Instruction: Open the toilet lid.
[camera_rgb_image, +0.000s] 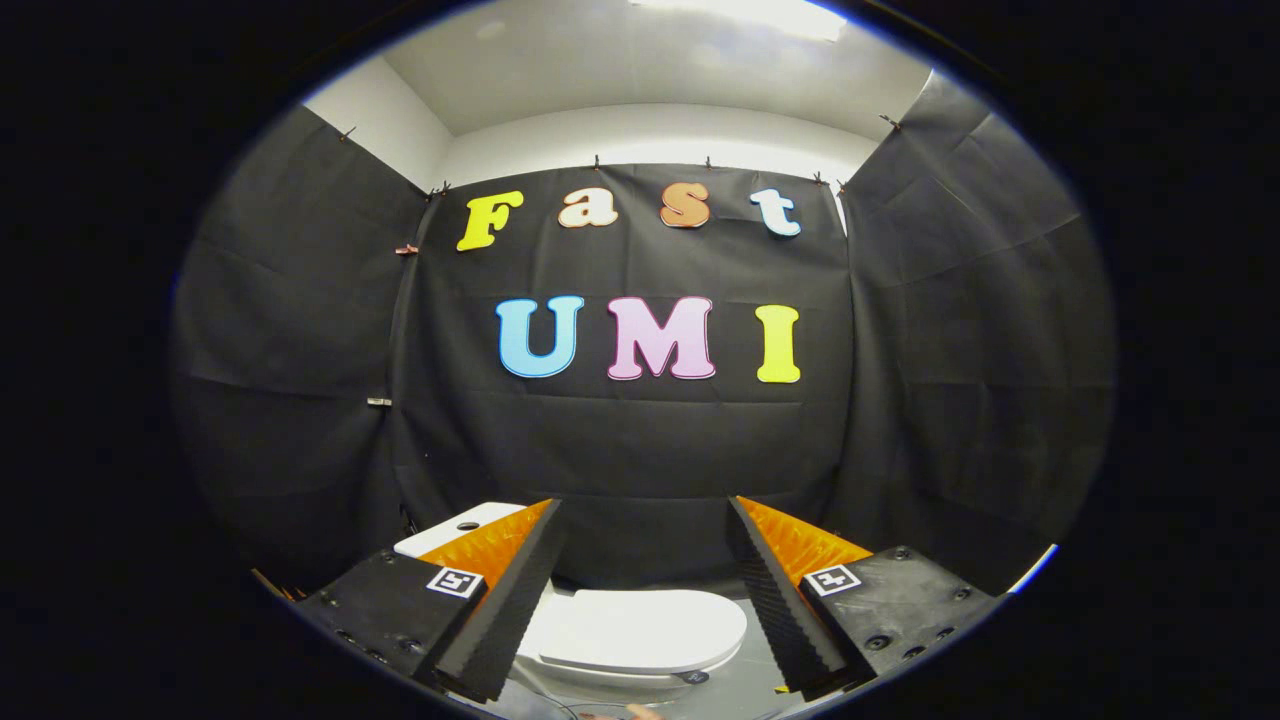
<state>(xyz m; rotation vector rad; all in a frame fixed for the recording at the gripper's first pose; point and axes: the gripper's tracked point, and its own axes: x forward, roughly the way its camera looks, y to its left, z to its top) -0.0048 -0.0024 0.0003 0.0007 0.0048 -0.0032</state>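
A white toilet stands low against the black cloth wall, below my fingers. Its lid (640, 630) lies flat and shut over the bowl, seen between the two fingers. The white tank top (455, 528) peeks out behind the left finger. My gripper (645, 515) hangs above the toilet, open wide, with nothing between its fingers. The left finger (505, 590) and the right finger (775, 585) carry black ribbed pads and orange backs. Neither touches the lid.
Black cloth walls close in at the back and on both sides, with a white wall and ceiling above. A grey floor (745, 690) shows beside the bowl. A small dark tag sits at the lid's front right edge (690, 677).
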